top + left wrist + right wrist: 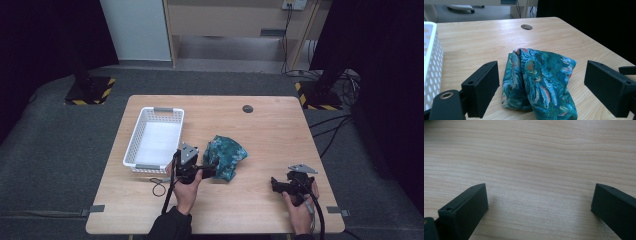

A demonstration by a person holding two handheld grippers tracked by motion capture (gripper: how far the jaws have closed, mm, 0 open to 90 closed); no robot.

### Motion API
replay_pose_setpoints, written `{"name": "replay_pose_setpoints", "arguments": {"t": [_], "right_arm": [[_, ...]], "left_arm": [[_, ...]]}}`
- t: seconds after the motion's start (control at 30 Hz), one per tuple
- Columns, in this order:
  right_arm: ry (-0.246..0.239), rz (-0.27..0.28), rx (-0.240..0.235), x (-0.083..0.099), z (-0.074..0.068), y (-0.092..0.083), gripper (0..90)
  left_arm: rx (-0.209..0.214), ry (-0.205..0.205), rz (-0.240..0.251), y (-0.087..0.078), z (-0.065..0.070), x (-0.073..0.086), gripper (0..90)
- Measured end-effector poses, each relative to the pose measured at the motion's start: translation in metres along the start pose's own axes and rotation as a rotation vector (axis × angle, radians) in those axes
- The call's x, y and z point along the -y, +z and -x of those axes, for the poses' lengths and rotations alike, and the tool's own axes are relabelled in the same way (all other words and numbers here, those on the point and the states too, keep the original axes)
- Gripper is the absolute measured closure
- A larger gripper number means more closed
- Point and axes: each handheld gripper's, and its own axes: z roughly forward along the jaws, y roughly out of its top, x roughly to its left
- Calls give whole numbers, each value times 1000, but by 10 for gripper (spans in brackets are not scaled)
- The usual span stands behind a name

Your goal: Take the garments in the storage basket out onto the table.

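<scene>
Left gripper view: jaws of left gripper (541, 87) spread wide, folded teal cloth (539, 82) framed between, untouched, long axis running away from jaws. Cloth laid mid-table, beside white basket (131, 145). Right gripper (276, 184) released, near right edge, farther off.

The left claw (212, 167) is a black tool with a grey three-cornered plate on top and a thin black cable that trails off in a small loop. In the left gripper view its two jaws are flat, matt black blocks with squared corners, each with a small round screw hole near the upper edge; a brass-coloured ring sits in the black mount at the lower left. The right claw (274, 183) is built alike: black body, grey three-cornered plate, thick black cable. Its jaws are the same plain black blocks, one with a small hole. The person wears a dark sleeve (171, 226).
</scene>
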Motion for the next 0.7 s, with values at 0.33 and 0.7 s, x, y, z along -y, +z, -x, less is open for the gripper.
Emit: {"name": "replay_pose_setpoints", "arguments": {"t": [0.33,0.7], "right_arm": [[0,0,0,0,0,0,8],[0,0,0,0,0,0,8]], "left_arm": [[-16,0,27,-10,-4,2,113],[-38,-4,56,-23,-10,6,114]]}}
